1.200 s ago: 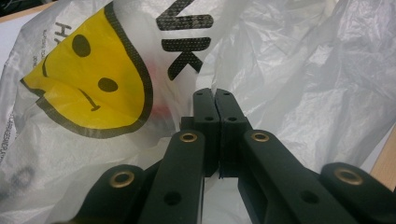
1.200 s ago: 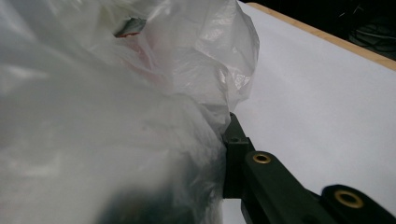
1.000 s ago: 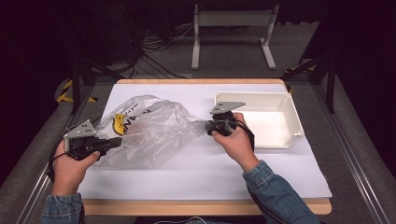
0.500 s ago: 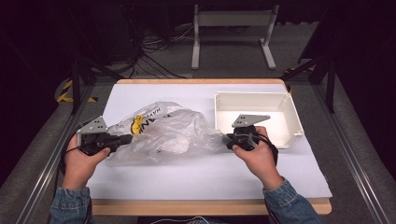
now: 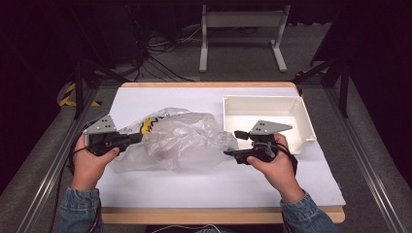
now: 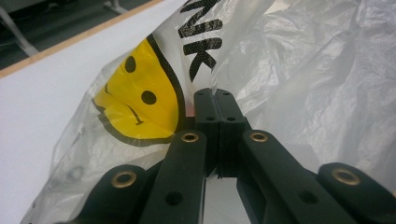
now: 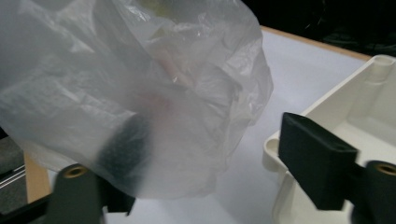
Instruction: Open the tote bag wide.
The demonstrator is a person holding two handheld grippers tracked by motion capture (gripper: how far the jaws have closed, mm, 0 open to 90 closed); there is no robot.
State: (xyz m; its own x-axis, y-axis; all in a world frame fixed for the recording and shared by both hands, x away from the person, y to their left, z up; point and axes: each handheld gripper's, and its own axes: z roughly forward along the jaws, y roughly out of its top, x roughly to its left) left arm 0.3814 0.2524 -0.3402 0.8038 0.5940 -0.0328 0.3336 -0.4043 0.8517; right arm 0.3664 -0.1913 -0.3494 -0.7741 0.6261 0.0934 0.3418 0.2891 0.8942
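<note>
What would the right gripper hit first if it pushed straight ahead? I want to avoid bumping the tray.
Probably the plastic bag: it drapes over one open jaw of the right gripper, which points away from the white tray.

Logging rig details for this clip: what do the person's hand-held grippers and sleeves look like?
Both are black: the left hand-held gripper and right hand-held gripper each carry a grey three-cornered plate on top and a dark trailing cable. The gripper views show black linkage jaws with brass-coloured pivot rings. The sleeves are blue denim.

Crumpled clear plastic bag (image 5: 180,141) with yellow smiley print, on the table's white sheet.
</note>
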